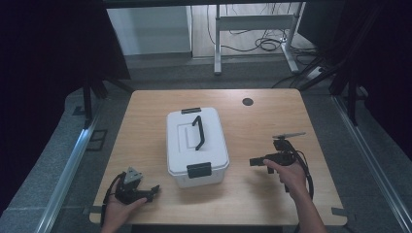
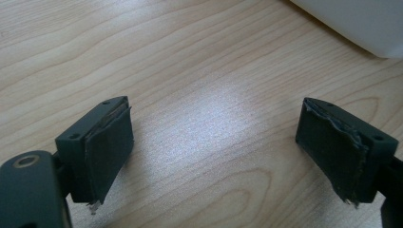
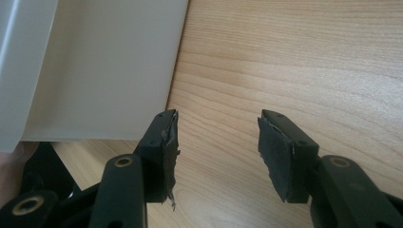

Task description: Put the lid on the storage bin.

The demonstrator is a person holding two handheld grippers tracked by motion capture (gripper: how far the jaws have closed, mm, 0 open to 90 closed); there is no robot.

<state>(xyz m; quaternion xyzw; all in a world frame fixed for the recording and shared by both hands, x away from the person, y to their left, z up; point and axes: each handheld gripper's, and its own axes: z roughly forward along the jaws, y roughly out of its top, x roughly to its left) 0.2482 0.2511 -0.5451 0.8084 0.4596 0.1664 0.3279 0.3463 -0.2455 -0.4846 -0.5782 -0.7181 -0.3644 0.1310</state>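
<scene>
The left gripper [image 1: 154,188], lower left of the high view, and the right gripper [image 1: 252,161], lower right, both stand apart, holding nothing. Between them, mid-frame, sits the white storage box [image 1: 197,145], lid latched. Its hard, smooth plastic is probably light; the black handle [image 1: 198,132] offers the surest hold.

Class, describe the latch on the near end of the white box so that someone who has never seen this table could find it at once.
Start at the wooden table and find the white lidded box in its middle. On the box's end nearest the person sits a black latch clamping lid to body. Its twin, the far latch, is narrower in the picture, and the black handle lies along the lid top.
</scene>
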